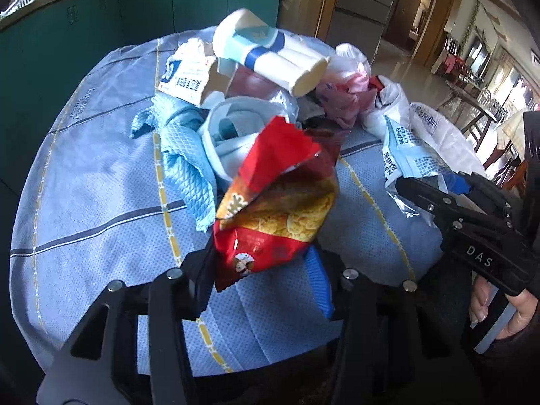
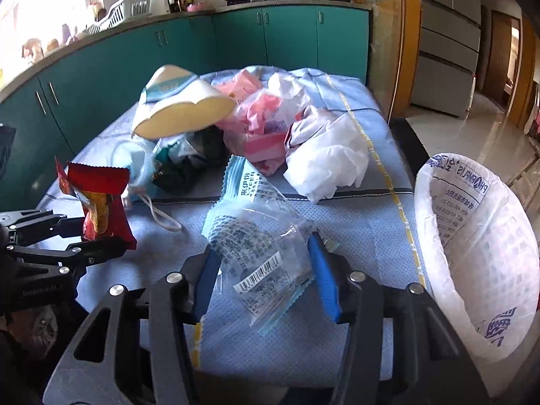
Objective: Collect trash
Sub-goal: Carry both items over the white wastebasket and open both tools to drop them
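My left gripper (image 1: pixel 261 263) is shut on a red snack bag (image 1: pixel 276 209) and holds it upright above the blue tablecloth; the bag (image 2: pixel 98 202) and that gripper (image 2: pixel 91 239) also show at the left of the right wrist view. My right gripper (image 2: pixel 265 270) is shut on a clear and light-blue plastic wrapper (image 2: pixel 256 243); it also shows in the left wrist view (image 1: pixel 410 182), with the wrapper (image 1: pixel 405 155) in its fingers. A white plastic trash bag (image 2: pixel 472 256) stands open at the right of the table.
A trash pile lies mid-table: a white and blue package (image 1: pixel 270 50), a carton (image 1: pixel 189 74), a blue cloth (image 1: pixel 185 155), pink wrappers (image 2: pixel 263 118), crumpled white plastic (image 2: pixel 327 155). The blue tablecloth (image 1: pixel 101 202) covers the table. Green cabinets (image 2: pixel 236 40) stand behind.
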The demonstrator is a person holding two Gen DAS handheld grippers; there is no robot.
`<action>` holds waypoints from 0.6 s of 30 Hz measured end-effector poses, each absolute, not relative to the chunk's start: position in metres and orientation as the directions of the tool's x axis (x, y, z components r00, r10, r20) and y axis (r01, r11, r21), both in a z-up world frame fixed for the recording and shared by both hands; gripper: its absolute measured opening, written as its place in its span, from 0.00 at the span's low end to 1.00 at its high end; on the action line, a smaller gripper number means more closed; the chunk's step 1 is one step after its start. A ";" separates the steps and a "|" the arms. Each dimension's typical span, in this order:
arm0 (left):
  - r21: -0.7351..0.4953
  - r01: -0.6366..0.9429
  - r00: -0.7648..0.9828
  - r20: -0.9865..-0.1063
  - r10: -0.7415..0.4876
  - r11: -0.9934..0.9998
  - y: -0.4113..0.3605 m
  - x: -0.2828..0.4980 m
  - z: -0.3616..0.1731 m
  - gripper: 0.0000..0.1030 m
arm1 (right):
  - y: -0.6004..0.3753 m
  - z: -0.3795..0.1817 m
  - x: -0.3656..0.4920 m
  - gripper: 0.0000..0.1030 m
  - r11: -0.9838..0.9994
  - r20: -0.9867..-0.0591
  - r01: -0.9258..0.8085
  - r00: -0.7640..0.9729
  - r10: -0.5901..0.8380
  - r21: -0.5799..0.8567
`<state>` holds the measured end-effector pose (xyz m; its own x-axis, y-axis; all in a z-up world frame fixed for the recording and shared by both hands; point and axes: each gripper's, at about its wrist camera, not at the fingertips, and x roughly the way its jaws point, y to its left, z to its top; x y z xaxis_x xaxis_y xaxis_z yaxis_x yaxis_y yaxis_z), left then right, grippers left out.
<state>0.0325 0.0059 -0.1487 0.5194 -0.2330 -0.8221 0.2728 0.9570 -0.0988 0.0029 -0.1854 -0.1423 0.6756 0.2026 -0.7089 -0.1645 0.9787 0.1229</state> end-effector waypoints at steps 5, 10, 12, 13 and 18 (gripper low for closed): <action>-0.113 0.281 0.579 -0.772 -0.262 0.953 0.013 0.020 -0.132 0.48 | -0.201 -0.124 -0.009 0.51 0.972 -0.649 -0.166 0.723 0.236 0.168; -0.156 0.292 0.627 -0.714 -0.312 0.944 0.011 0.014 -0.107 0.48 | -0.231 -0.094 -0.025 0.51 0.989 -0.574 -0.090 0.806 0.143 0.119; -0.137 0.325 0.639 -0.698 -0.324 0.936 -0.002 0.015 -0.092 0.48 | -0.259 -0.082 -0.030 0.51 0.993 -0.549 -0.013 0.832 0.076 0.118; -0.120 0.343 0.649 -0.687 -0.327 0.932 -0.011 0.015 -0.086 0.48 | -0.280 -0.077 -0.033 0.51 0.990 -0.540 0.047 0.841 0.032 0.132; -0.090 0.477 0.630 -0.659 -0.411 0.874 -0.080 0.021 -0.071 0.48 | -0.370 -0.086 -0.038 0.51 0.941 -0.588 0.271 0.802 -0.105 0.202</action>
<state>0.0213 -0.0802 -0.0713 0.6301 -0.4113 -0.6586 0.4769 0.8744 -0.0898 -0.0376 -0.3695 -0.0862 0.8019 -0.1048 -0.5881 0.2712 0.9411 0.2020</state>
